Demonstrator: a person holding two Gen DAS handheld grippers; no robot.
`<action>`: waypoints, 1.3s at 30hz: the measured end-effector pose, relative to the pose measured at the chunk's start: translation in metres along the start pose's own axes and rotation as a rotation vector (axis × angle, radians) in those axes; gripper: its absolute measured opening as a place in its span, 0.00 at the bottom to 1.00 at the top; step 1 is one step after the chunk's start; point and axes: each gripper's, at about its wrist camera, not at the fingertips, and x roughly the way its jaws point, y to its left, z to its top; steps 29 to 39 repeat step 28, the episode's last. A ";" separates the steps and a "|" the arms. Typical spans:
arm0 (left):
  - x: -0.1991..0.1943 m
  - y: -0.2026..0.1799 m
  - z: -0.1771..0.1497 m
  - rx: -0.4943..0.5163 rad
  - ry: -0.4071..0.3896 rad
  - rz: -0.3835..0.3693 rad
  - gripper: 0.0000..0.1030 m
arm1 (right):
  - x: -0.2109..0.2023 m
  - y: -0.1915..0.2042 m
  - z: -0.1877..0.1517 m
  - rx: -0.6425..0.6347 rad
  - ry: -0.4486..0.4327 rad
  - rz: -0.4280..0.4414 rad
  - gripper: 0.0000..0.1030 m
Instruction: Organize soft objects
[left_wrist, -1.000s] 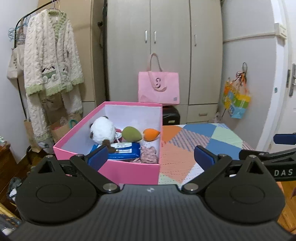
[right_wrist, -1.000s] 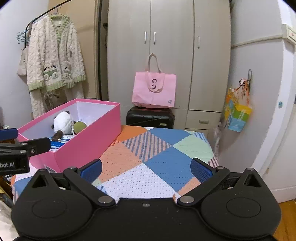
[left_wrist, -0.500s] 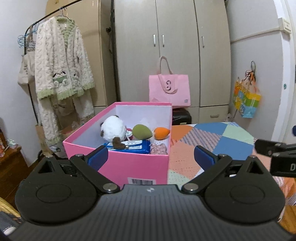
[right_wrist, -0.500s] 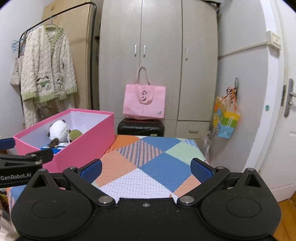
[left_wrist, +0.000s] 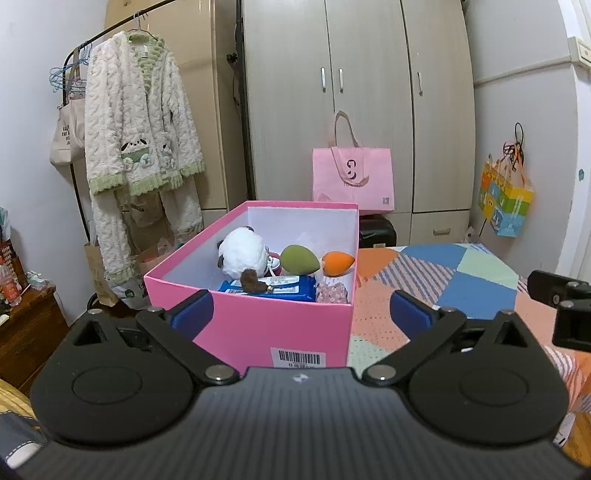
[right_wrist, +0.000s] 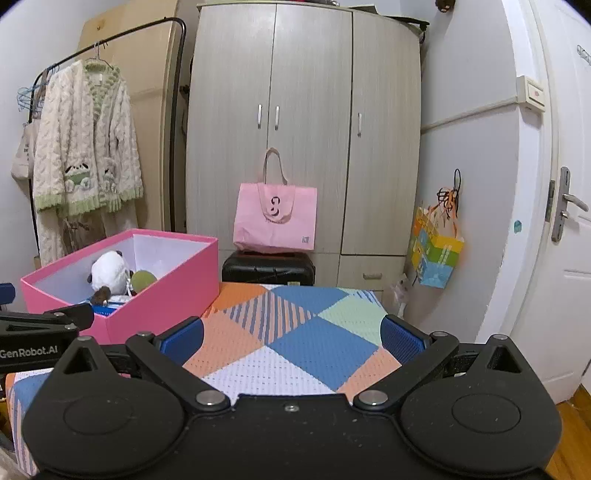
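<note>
Left gripper (left_wrist: 301, 308) and right gripper (right_wrist: 291, 338) we held wide, empty; "GenRobot.AI" read only in right view, pink box (left_wrist: 258, 325) barcode only in left

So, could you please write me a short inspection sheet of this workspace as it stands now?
Surface: patchwork cover, bare beside the box.
Job's things: pink box holds panda plush, green sponge, orange sponge, blue wipes pack, floral pouch.
Clutter: nothing seen on the cover.
Grippers: left hand-held gripper and right hand-held gripper both open, empty.
Cables: nothing seen.
Surroundings: wardrobe, pink tote, hanging robe, door.
</note>
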 end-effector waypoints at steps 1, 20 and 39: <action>0.000 -0.001 0.000 0.004 0.008 0.001 1.00 | 0.002 0.001 0.000 -0.005 0.011 -0.005 1.00; 0.003 0.003 -0.004 -0.027 0.071 -0.034 1.00 | 0.002 0.001 -0.003 -0.017 0.061 -0.012 1.00; 0.005 0.006 -0.004 -0.025 0.068 -0.028 1.00 | 0.005 0.001 -0.002 -0.014 0.067 -0.019 1.00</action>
